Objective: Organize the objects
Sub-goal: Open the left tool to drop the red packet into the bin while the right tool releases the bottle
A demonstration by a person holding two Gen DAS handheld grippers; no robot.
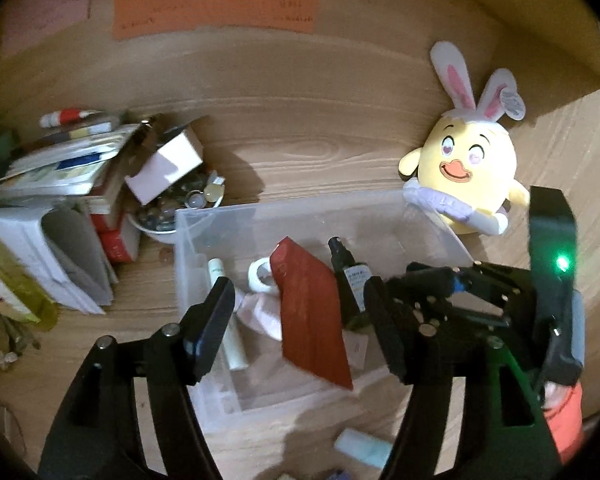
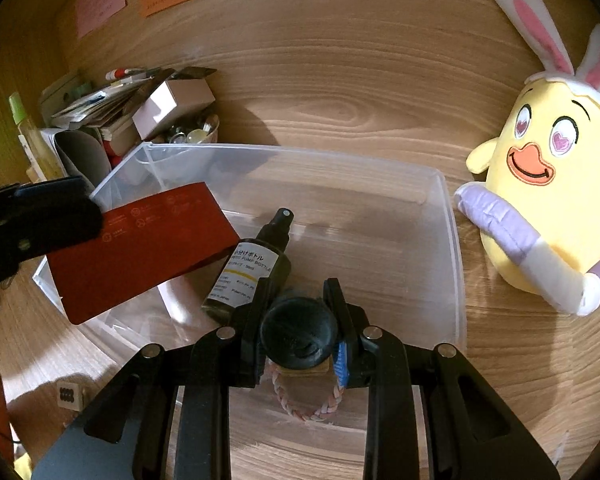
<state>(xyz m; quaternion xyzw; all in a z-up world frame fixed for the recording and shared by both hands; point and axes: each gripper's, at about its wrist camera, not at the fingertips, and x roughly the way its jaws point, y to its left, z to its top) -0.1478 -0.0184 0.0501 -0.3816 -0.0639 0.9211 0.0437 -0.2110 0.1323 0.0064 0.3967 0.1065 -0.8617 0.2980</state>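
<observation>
The right gripper [image 2: 300, 320] is clamped on a small black round-topped object [image 2: 298, 330] with a braided cord loop [image 2: 308, 404] hanging under it, held over the near side of the clear plastic bin [image 2: 452, 216]. The left gripper [image 1: 300, 320] hangs with its fingers wide apart over the same bin. Inside lie a dark pump bottle [image 2: 248, 268], a red card [image 2: 140, 248], a tape roll [image 1: 262, 276] and a white tube [image 1: 230, 320]. A yellow chick plush [image 2: 540, 184] sits past the bin's right edge on the table [image 2: 340, 80].
</observation>
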